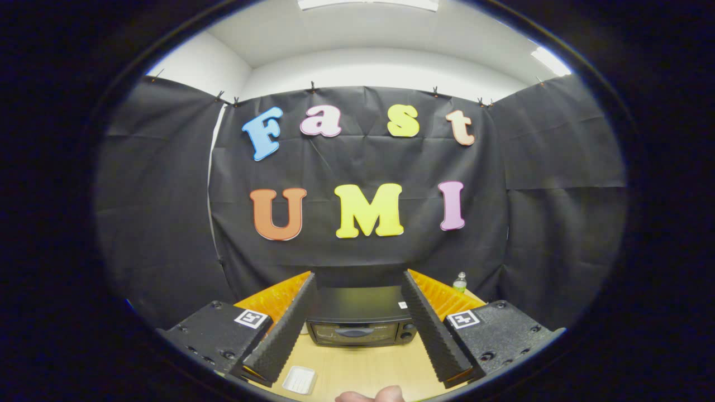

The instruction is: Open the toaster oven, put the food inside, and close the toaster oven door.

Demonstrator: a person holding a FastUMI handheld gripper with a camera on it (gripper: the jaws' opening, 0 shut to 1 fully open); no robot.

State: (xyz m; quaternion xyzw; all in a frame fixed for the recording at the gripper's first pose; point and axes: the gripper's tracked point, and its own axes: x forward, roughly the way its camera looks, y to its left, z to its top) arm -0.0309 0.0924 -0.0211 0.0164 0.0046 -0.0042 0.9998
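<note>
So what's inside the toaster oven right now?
That can't be told: the toaster oven sits shut on the table beyond the open tongs, and its dark door window hides the inside. A white tray lies on the table near the left finger.

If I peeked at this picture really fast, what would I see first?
Probably the black toaster oven, sitting on the wooden table with its door closed, framed beyond the wide-open jaws of the gripper. Next comes a small white tray lying on the table near the left jaw. A little bottle stands far back, to the right of the oven.
</note>
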